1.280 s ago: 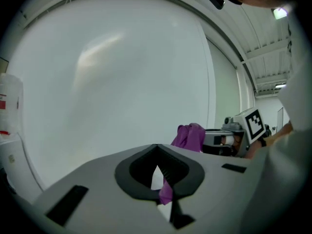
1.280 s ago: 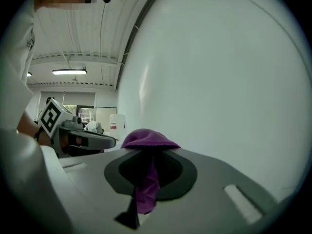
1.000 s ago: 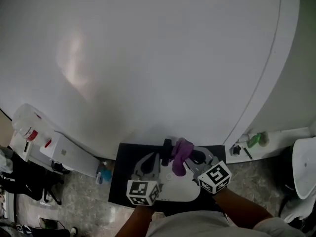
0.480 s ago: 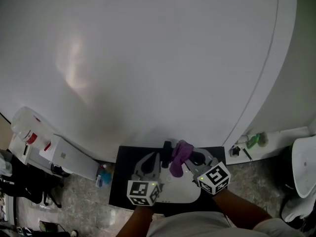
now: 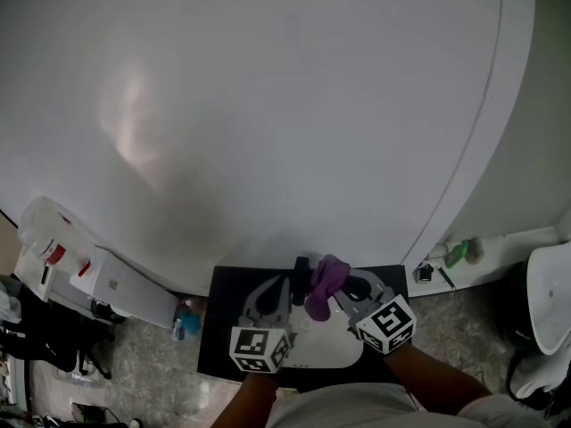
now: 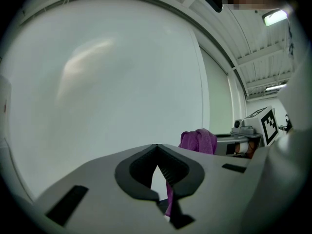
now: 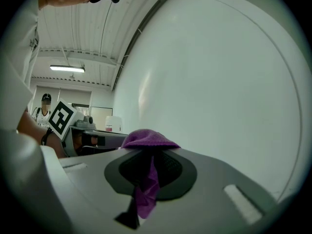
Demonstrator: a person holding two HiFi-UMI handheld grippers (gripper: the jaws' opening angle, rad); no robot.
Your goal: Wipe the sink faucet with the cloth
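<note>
While my left gripper [image 6: 156, 148] sits with jaws together and nothing between them, the cloth [image 7: 146, 138] is just to its right, clamped in my right gripper [image 7: 149, 154]. Cloth is purple with a fine weave, bunched into a rounded mound over the jaw tips. A narrow tail runs back between the jaws. Long axis follows the jaws, bunched end toward the white wall [image 5: 268, 105].
</note>
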